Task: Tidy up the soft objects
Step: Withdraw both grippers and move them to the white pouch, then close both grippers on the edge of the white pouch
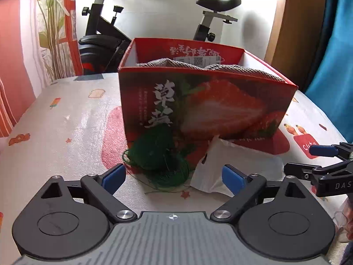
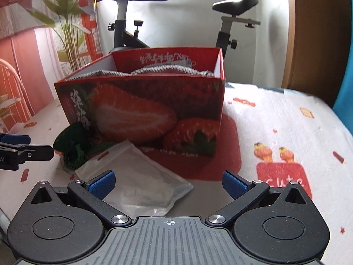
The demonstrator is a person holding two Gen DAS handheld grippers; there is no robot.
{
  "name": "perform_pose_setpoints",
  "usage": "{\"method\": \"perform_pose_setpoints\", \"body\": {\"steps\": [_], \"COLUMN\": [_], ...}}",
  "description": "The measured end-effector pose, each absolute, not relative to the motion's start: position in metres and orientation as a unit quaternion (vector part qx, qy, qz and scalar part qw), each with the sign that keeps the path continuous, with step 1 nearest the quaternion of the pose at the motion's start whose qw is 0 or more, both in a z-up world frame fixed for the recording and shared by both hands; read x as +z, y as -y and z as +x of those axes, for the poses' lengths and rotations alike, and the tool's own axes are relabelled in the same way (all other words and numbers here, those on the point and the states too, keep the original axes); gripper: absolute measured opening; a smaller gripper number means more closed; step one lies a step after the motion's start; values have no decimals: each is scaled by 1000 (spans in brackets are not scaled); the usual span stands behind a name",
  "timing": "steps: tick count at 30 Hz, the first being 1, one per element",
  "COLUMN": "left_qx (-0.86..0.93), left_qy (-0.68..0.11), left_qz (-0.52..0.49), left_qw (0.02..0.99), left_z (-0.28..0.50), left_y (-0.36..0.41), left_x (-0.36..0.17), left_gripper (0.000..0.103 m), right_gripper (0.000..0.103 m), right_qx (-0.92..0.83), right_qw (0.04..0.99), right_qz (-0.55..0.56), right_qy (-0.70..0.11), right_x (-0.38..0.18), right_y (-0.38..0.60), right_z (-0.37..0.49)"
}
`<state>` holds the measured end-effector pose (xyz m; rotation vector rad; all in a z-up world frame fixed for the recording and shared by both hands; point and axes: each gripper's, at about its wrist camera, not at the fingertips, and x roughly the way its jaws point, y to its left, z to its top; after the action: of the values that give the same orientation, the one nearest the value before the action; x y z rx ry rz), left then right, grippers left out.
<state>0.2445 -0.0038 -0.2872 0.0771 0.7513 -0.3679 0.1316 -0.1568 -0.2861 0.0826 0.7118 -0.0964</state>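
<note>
Underneath everything lies a bench (image 1: 72, 119) under a pale printed cloth (image 2: 286, 119), dotted with little pictures of popsicles, toast and stars, plus a big red patch that the box stands on. Behind the bench an exercise bike (image 1: 106, 33) is parked against a white wall, with a leafy plant (image 2: 68, 22) and an orange-and-white curtain (image 1: 13, 66) off to the left side and a brown wooden panel on the right.

Near the middle of the bench stands a red cardboard box (image 1: 207, 101), open on top, its front printed with a cut strawberry and white lettering. Grey knitted fabric (image 1: 238, 71) is piled inside it and rises to about the rim.

Against the box's front lower corner lies a dark green tangle of thread or netting (image 1: 158, 156). Just beside it, touching its edge, a flat white plastic pouch (image 2: 136, 181) rests on the cloth in front of the box.

The left gripper (image 1: 174, 177) points down at the green tangle, its blue-padded jaws apart with nothing pressed between them; the tangle and one corner of the pouch sit just ahead of the gap. The right gripper (image 2: 168, 184) is beside it, jaws also spread wide, with the pouch lying under and ahead of its left pad. Each gripper's tip shows at the edge of the other's view.
</note>
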Motion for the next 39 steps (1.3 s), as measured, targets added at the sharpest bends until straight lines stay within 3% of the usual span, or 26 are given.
{"method": "perform_pose_setpoints", "body": {"steps": [1, 5, 14, 17, 29, 39], "left_qx": [-187, -216, -278, -299, -336, -323], "left_qy": [-373, -385, -383, -389, -421, -447], "left_qz": [31, 24, 58, 57, 82, -1], "left_qw": [908, 897, 879, 870, 839, 834], "left_z": [246, 249, 268, 284, 317, 291], "left_y": [3, 5, 39, 52, 73, 46], "left_x": [-290, -297, -298, -301, -330, -337], "left_gripper": [89, 79, 45, 45, 46, 47], "right_gripper": [101, 80, 61, 57, 57, 57], "right_qx": [-45, -23, -7, -8, 4, 6], "right_qw": [932, 917, 910, 911, 914, 912], "right_qz": [46, 69, 64, 49, 36, 51], "right_qy": [-356, -392, -409, -409, -405, -407], "right_x": [-292, -312, -325, -325, -327, -325], "right_y": [158, 160, 162, 162, 166, 170], "right_z": [131, 132, 135, 136, 136, 137]}}
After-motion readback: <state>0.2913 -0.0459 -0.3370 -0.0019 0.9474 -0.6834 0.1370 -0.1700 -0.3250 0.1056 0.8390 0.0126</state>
